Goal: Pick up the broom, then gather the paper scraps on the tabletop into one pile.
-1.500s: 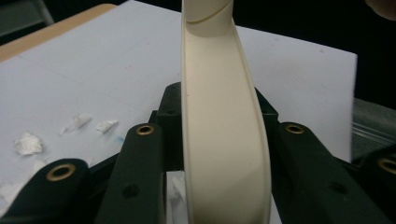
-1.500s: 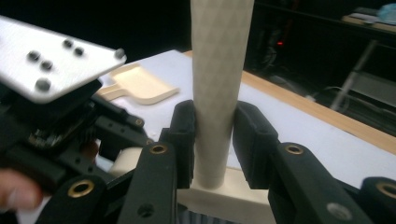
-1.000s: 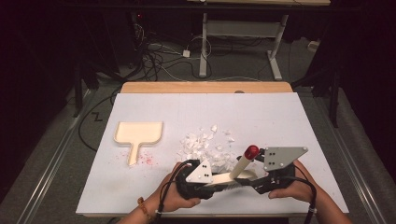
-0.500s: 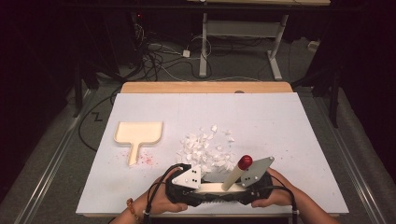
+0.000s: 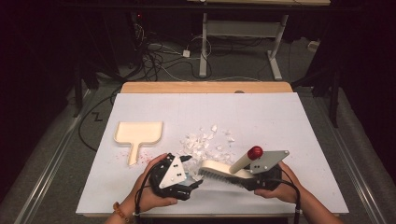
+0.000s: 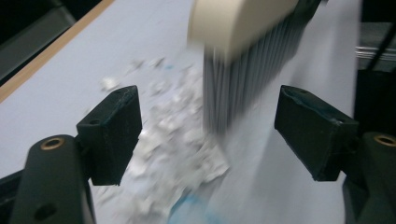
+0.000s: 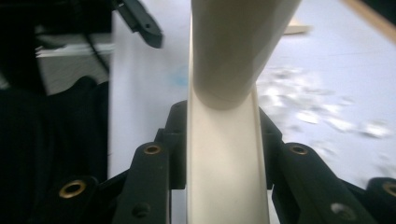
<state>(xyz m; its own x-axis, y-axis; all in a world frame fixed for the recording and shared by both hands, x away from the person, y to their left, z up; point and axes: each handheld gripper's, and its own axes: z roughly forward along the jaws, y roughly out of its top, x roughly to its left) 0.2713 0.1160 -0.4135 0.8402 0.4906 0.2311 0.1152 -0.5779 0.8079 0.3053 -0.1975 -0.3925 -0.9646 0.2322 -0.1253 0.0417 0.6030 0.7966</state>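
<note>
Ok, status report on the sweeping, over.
Right gripper shut on brush. Left gripper open beside paper scraps. Dustpan clear to the left.

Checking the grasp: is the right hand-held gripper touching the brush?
Touching. In the right gripper view, the right hand-held gripper has both jaws pressed against the brush.

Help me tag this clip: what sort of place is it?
Probably a lab or workshop: a white-covered table, loose cables on the floor behind it, and a second bench frame farther back.

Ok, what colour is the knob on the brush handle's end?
Red knob on the cream brush, clearest in the high view.
</note>
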